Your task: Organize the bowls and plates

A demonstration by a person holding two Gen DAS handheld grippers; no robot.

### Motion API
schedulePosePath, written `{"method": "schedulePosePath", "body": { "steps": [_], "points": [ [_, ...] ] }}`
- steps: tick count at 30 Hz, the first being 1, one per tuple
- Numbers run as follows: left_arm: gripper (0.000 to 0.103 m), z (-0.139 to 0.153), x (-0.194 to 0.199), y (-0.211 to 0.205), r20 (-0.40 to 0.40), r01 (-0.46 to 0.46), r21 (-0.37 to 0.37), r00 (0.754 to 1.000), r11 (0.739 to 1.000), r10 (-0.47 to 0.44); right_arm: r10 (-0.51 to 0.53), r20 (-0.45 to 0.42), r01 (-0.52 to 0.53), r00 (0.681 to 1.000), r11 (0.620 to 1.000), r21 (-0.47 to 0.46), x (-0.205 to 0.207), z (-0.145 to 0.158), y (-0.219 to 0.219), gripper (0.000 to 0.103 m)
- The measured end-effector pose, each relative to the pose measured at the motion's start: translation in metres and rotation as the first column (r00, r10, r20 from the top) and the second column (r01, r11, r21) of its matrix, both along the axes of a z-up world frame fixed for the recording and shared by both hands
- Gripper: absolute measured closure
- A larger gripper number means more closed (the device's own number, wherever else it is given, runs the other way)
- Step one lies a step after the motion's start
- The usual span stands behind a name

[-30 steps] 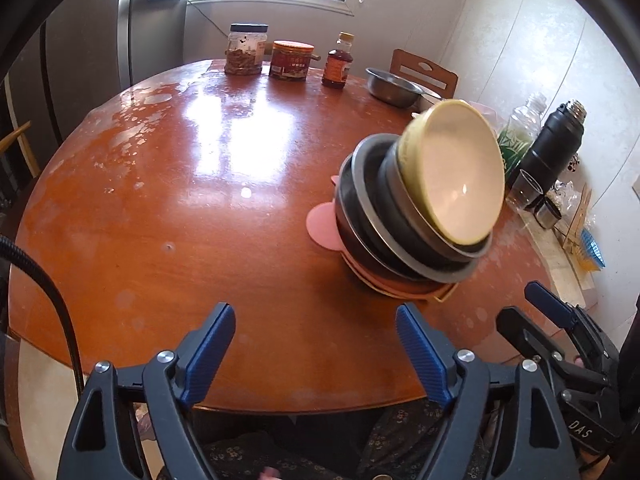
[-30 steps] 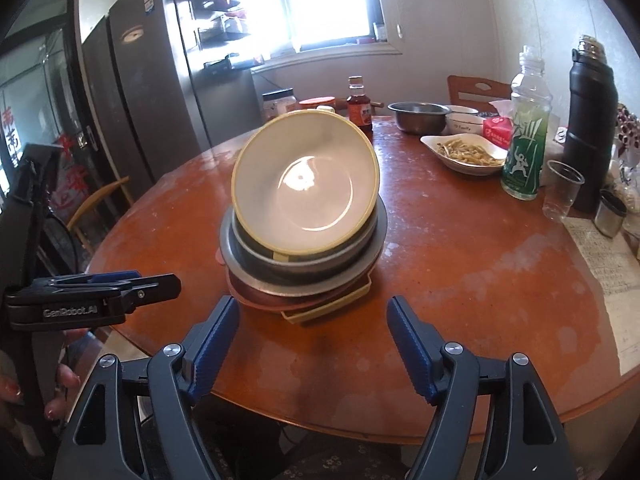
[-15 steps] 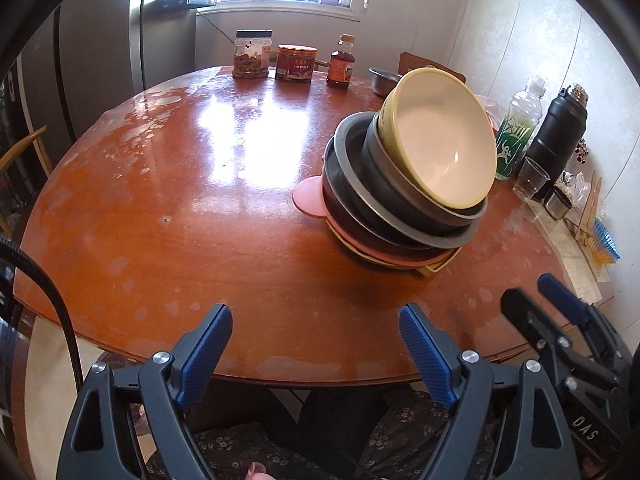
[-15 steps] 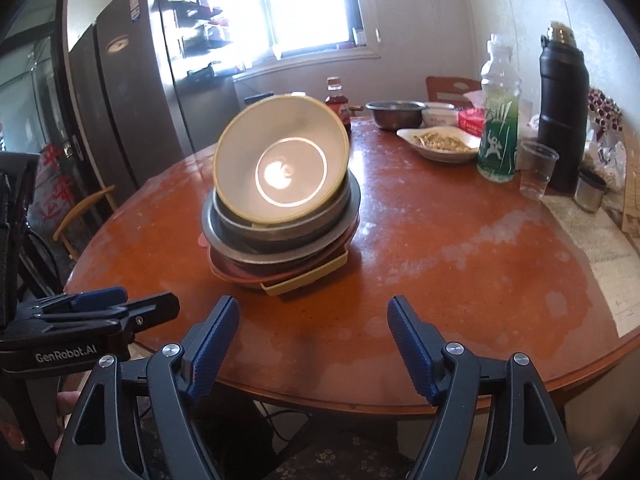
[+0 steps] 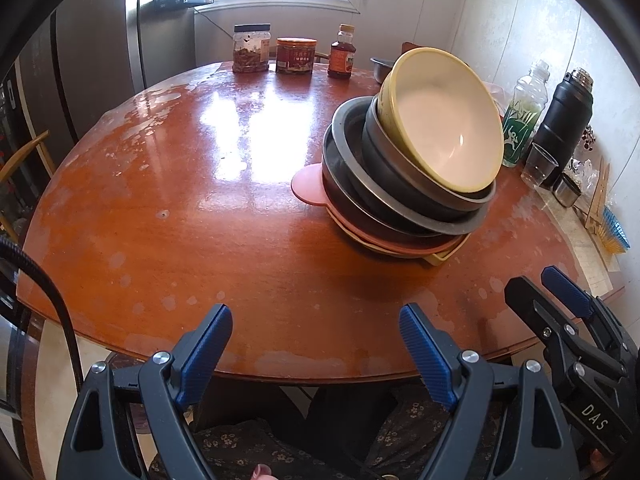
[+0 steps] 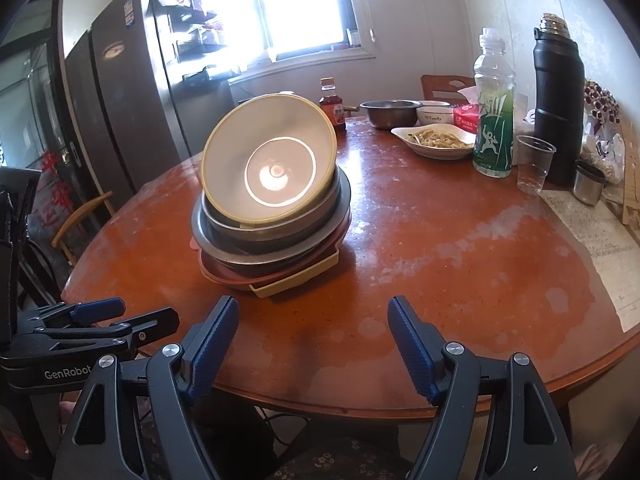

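The plates and bowls are sitting in one pile (image 6: 272, 224) on the round wooden counter (image 6: 460, 248): a yellow bowl (image 6: 270, 168) is leaning on top, tilted so its mouth is facing the person, inside a nest of steel bowls (image 6: 276, 232), with a pink plate (image 5: 308, 184) and a yellow tray (image 6: 296, 278) lying flat at the bottom. The left claw (image 5: 316, 344) is hanging over the near edge of the counter with its blue pads standing wide apart and nothing between them; the right claw (image 6: 314, 332) is doing the same, jaws spread and holding nothing. Neither is touching the pile, which is lying ahead of both, beyond the fingertips, slightly left of centre for the right claw and off to the right for the left claw. The stage is not settling itself: a pile like this is fitting either dishes already gathered into one stack or a jumble waiting to be taken apart and sorted. What is showing plainly is that the top bowl is not seated level, so I judge any further handling would be calling for care at that leaning rim, since it looks likely to slide or rock. A bottle (image 6: 493, 104), a black flask (image 6: 558, 96), a plastic cup (image 6: 534, 164) and a dish of food (image 6: 436, 142) are standing well apart at the far right.
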State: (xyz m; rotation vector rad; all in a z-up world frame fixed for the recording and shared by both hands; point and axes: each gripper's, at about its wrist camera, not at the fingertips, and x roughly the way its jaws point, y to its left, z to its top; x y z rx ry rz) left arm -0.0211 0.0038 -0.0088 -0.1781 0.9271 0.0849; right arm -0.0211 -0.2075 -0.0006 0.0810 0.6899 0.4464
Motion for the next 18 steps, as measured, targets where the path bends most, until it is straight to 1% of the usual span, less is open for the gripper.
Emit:
{"method": "schedulePosePath", "body": {
  "steps": [18],
  "points": [
    [0.018, -0.0004, -0.0003, 0.0023, 0.001, -0.004, 0.002, 1.0, 1.0, 0.004, 0.013, -0.01, -0.013, 1.0, 1.0, -0.006, -0.001, -0.0031, 0.0046, 0.025]
  ]
}}
